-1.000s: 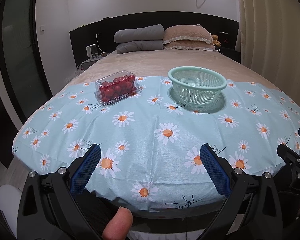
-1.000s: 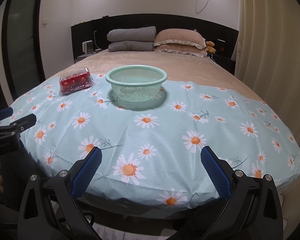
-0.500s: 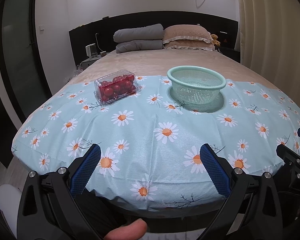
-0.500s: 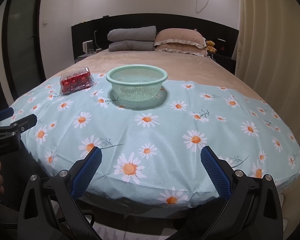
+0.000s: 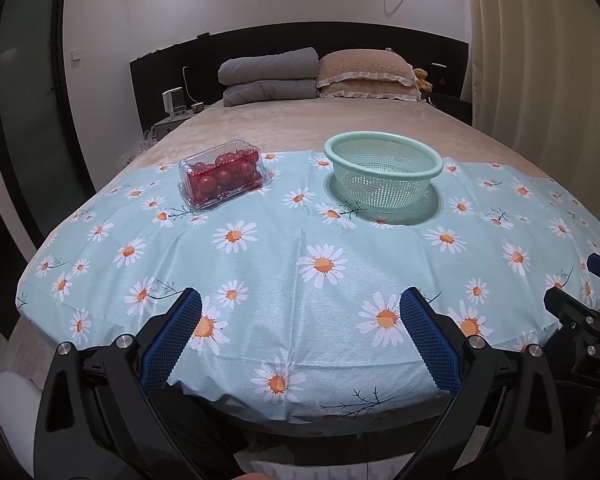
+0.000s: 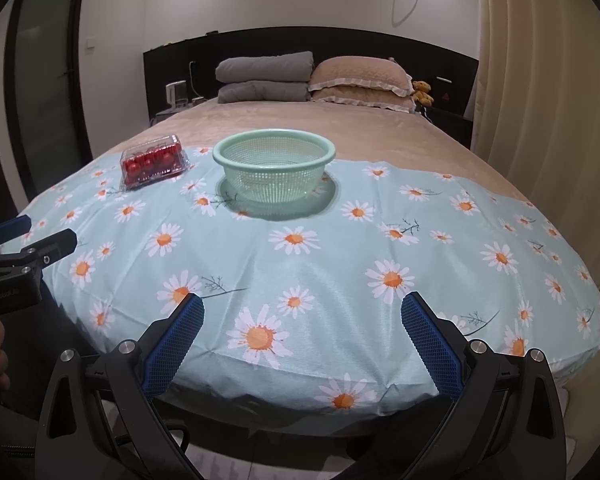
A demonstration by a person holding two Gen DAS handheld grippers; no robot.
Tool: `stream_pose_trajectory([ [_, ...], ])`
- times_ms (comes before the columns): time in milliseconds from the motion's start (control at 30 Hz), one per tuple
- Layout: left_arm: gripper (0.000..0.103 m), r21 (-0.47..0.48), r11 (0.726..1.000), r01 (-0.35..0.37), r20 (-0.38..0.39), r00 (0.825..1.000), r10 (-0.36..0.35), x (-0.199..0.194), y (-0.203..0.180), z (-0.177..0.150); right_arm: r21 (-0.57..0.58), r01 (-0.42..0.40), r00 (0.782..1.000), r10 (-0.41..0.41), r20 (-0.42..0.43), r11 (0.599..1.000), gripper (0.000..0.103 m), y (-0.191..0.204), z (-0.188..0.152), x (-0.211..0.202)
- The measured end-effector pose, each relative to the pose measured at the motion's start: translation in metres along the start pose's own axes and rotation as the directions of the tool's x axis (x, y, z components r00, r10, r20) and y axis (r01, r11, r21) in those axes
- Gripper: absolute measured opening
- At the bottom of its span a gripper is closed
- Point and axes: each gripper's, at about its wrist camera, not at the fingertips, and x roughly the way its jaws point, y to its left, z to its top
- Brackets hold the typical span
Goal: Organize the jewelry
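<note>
Left wrist: round mesh plastic basket (image 5: 383,168) beside clear ridged box (image 5: 223,173).

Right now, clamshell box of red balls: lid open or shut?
Shut. The clear clamshell box has its lid down over the red balls.

Pale blue cloth (image 5: 284,280) with white-and-orange daisies; mint-green basket (image 5: 383,178); clear box (image 5: 223,174) of red fruit; beige bedspread (image 5: 320,124).
</note>
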Motion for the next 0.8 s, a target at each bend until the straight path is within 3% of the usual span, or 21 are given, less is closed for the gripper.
stream_pose_trajectory([
  [800, 0.097, 0.000, 1.000, 0.010, -0.012, 1.000, -0.010, 0.0027, -0.0003, -0.0011, -0.002, -0.005, 1.000, 0.005, -0.006, 1.000, 0.095, 0.0006, -0.0006, 0.0018],
])
